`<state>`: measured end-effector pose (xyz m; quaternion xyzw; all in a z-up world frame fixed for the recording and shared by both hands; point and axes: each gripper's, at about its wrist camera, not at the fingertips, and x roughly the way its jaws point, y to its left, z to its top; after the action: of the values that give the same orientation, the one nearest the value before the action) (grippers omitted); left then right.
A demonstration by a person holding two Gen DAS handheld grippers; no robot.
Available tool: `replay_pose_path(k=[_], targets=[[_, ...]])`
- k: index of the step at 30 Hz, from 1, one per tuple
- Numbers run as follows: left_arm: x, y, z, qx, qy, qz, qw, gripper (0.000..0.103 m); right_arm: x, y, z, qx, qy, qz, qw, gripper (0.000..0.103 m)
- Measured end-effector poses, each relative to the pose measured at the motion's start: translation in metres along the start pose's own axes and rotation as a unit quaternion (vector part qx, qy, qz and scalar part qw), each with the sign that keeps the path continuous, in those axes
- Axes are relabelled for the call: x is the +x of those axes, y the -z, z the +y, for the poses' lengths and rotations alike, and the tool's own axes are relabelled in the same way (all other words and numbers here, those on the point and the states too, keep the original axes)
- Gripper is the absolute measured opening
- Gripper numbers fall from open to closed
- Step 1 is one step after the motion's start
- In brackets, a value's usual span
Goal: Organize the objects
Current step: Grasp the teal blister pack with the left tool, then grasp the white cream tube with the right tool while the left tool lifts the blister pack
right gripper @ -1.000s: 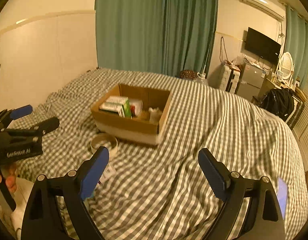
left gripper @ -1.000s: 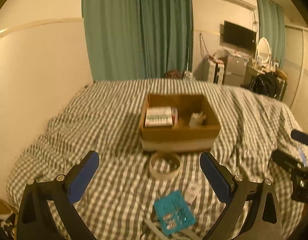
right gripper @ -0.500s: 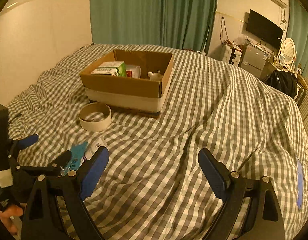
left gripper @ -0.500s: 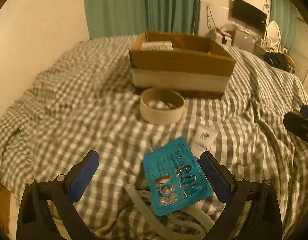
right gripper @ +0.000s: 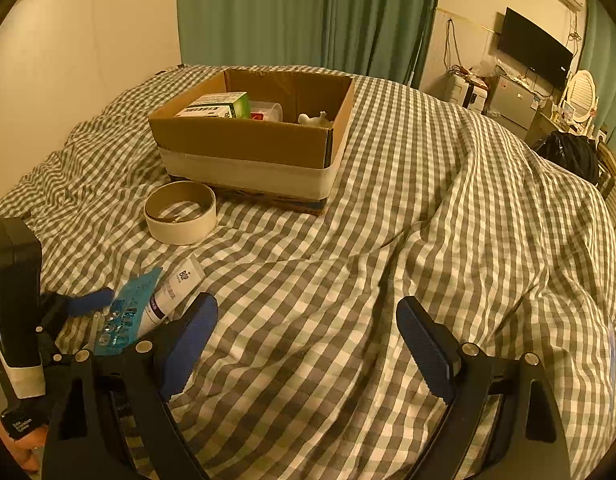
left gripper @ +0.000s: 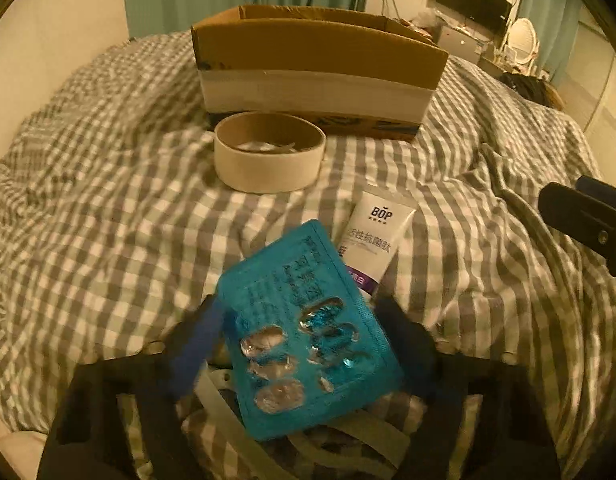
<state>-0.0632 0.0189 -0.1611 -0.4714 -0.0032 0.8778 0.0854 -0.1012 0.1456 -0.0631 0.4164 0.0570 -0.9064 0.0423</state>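
1. Right now the step in hand looks like the pick-up of the teal blister pack (left gripper: 308, 328), one of the loose items on the checked bedcover (left gripper: 108, 240) that the task wants sorted, most likely into the cardboard box (left gripper: 316, 76).
2. In the left wrist view the left gripper (left gripper: 304, 344) has its blue-padded fingers (left gripper: 196, 344) on either side of the pack, drawn in close to its two long edges. They are blurred, so I cannot tell whether they already pinch it or stand just off it.
3. Just ahead of that gripper, partly under the pack's far corner, lies a white BOP tube (left gripper: 372, 236); further ahead is a roll of tape (left gripper: 268, 156), with the box right behind it.
4. Under the pack, close to the gripper, pale plastic strips (left gripper: 228, 404) show; what they are is unclear.
5. The right gripper (right gripper: 308, 344) hovers over bare bedcover with its jaws wide apart, holding nothing, the box ahead and to its left.
6. Next, by my reading, the left fingers must clamp firmly on the thin pack, lift it clear of the tube, and carry it forward over the box's near wall.
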Motion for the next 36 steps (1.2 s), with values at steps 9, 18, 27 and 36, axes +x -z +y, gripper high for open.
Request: replay_pose_path(k=[9, 18, 27, 36], targets=[[-0.03, -0.007, 0.016, -0.003, 0.036, -0.036, 0.9987, 0.03, -0.006, -0.002, 0.023, -0.017, -0.005, -0.001, 1.0, 0.091], [-0.028, 0.002, 0.055, -0.017, 0.001, -0.023, 0.9996, 0.023, 0.0, -0.002, 0.054, -0.043, -0.015, 0.009, 0.999, 0.091], [-0.031, 0.009, 0.051, -0.018, 0.031, -0.022, 0.9991, 0.078, 0.007, -0.004, 0.06, -0.04, -0.01, 0.02, 0.999, 0.091], [-0.006, 0.01, 0.024, -0.003, 0.069, 0.007, 0.9976, 0.082, 0.01, -0.003, 0.046, -0.027, 0.007, 0.025, 0.999, 0.091]])
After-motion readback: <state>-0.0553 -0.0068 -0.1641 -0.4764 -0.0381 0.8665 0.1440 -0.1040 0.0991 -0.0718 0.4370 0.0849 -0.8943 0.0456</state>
